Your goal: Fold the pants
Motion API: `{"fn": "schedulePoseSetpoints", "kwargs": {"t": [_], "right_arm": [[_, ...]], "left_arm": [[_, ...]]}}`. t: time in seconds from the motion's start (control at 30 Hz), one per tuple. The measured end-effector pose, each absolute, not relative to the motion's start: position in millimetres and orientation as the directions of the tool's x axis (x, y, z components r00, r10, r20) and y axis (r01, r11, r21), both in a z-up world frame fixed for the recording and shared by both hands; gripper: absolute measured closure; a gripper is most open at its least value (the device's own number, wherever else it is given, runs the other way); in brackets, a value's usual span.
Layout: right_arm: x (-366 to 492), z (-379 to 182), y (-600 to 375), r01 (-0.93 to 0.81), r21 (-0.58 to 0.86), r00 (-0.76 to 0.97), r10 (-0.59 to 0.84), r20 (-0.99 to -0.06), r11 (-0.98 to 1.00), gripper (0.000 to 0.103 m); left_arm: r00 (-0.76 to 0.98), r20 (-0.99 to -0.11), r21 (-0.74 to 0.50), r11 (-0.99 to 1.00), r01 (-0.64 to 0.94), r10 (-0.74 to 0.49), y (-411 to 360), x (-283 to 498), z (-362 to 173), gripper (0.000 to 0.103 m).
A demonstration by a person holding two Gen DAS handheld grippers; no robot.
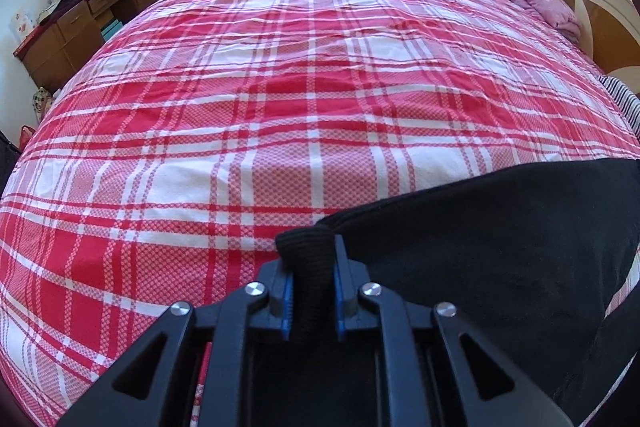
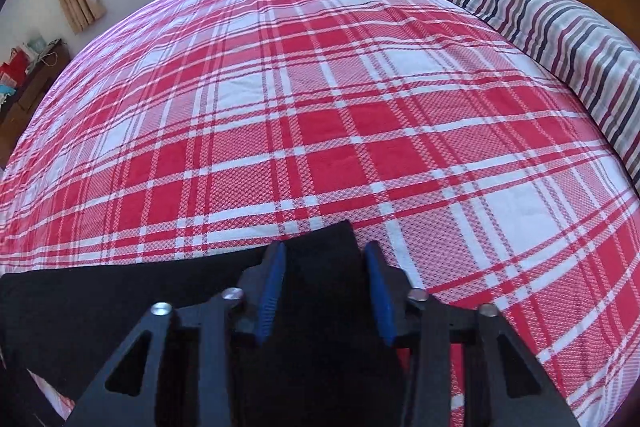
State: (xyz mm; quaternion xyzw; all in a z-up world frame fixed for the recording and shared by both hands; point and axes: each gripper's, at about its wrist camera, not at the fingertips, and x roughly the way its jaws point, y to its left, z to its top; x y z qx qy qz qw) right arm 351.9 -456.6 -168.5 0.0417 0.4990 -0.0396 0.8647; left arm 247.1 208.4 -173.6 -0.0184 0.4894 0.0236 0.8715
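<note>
Pants (image 1: pixel 500 251): black, soft matte fabric with a ribbed knit edge, at the near edge of the bed (image 1: pixel 280 99), stretched sideways between both grippers. Left gripper (image 1: pixel 311 279): blue-padded fingers narrow, clamping the bunched ribbed edge. Right gripper (image 2: pixel 325 287): fingers wider, fabric lying between them; whether they pinch it cannot be told. Bed cover: red-and-white plaid, woven, lightly creased.

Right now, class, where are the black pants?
The black pants lie at the near edge of the plaid bedspread, low in both views, between the left gripper and the right gripper.
</note>
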Motion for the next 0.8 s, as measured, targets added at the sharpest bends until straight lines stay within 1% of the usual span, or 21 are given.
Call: {"fn": "schedulePoseSetpoints", "kwargs": {"t": [0.07, 0.13, 0.23, 0.4, 0.57, 0.63, 0.8], "right_arm": [[350, -166, -456, 0.104, 0.037, 0.507, -0.021, -0.862, 0.994, 0.089], [347, -162, -458, 0.106, 0.033, 0.517, -0.027, -0.856, 0.994, 0.094], [333, -142, -451, 0.096, 0.023, 0.578, -0.037, -0.815, 0.995, 0.097], [300, -101, -440, 0.079, 0.007, 0.683, -0.049, -0.729, 0.997, 0.097], [253, -66, -433, 0.069, -0.007, 0.782, -0.059, -0.620, 0.998, 0.098], [232, -58, -434, 0.069, 0.001, 0.811, -0.056, -0.582, 0.998, 0.098], [188, -57, -441, 0.083, 0.026, 0.845, -0.056, -0.532, 0.996, 0.098]], "left_arm": [[0.527, -0.850, -0.011, 0.999, -0.049, 0.017, 209, 246, -174, 0.087], [0.533, -0.846, -0.007, 0.999, -0.041, 0.016, 208, 246, -173, 0.088], [0.552, -0.833, -0.008, 0.999, -0.043, 0.018, 208, 242, -165, 0.088], [0.635, -0.772, -0.026, 0.999, -0.041, 0.006, 210, 228, -134, 0.088], [0.706, -0.708, -0.044, 0.999, -0.013, -0.022, 208, 211, -111, 0.088], [0.737, -0.675, -0.064, 0.998, -0.008, -0.038, 211, 201, -106, 0.088], [0.795, -0.602, -0.126, 0.992, 0.004, -0.080, 222, 172, -100, 0.088]]}}
